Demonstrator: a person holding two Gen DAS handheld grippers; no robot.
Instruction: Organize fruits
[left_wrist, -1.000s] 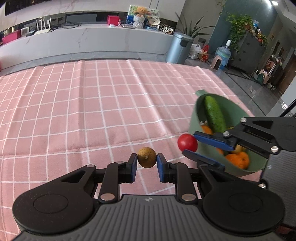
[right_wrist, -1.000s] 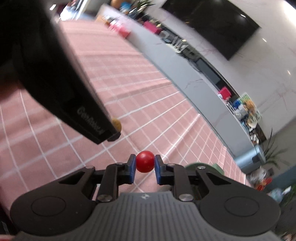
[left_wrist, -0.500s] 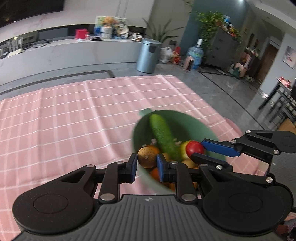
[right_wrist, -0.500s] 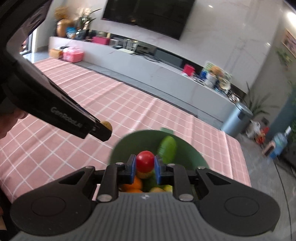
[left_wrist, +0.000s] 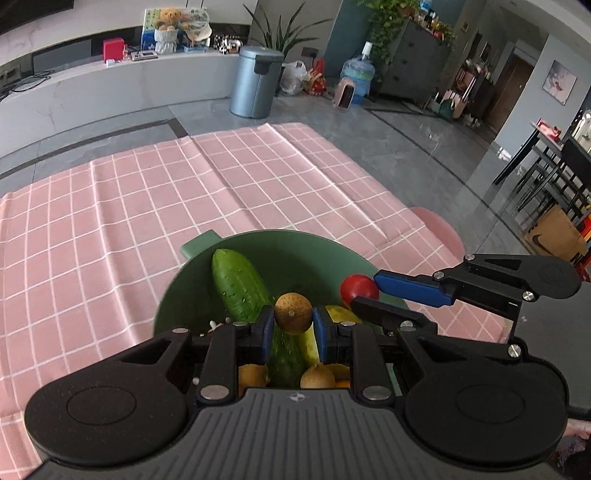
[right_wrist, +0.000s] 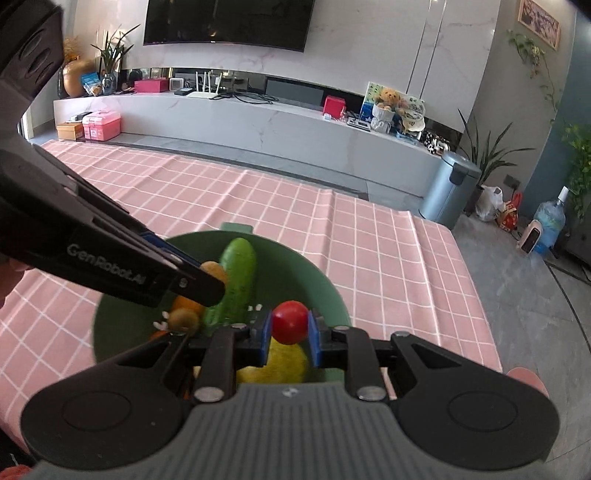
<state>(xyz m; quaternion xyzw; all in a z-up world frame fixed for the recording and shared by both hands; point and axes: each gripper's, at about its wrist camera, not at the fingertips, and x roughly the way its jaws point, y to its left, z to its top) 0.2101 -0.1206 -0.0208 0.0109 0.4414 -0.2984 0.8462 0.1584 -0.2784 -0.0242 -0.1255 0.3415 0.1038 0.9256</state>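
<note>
Your left gripper (left_wrist: 293, 328) clamps a small brown fruit (left_wrist: 293, 313); your right gripper (right_wrist: 290, 334) clamps a red tomato (right_wrist: 290, 322). Both hang over the green bowl (left_wrist: 258, 243), near its right rim. Risk: grippers collide, or tomato bounces out. Left gripper reads "GenRobot.AI".

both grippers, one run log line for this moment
left gripper: shut on brown fruit | right gripper: shut on tomato | both over green bowl | release pending

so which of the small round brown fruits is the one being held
The brown fruit clamped in the left gripper above the green bowl; the other brown one lies loose in the bowl.
</note>
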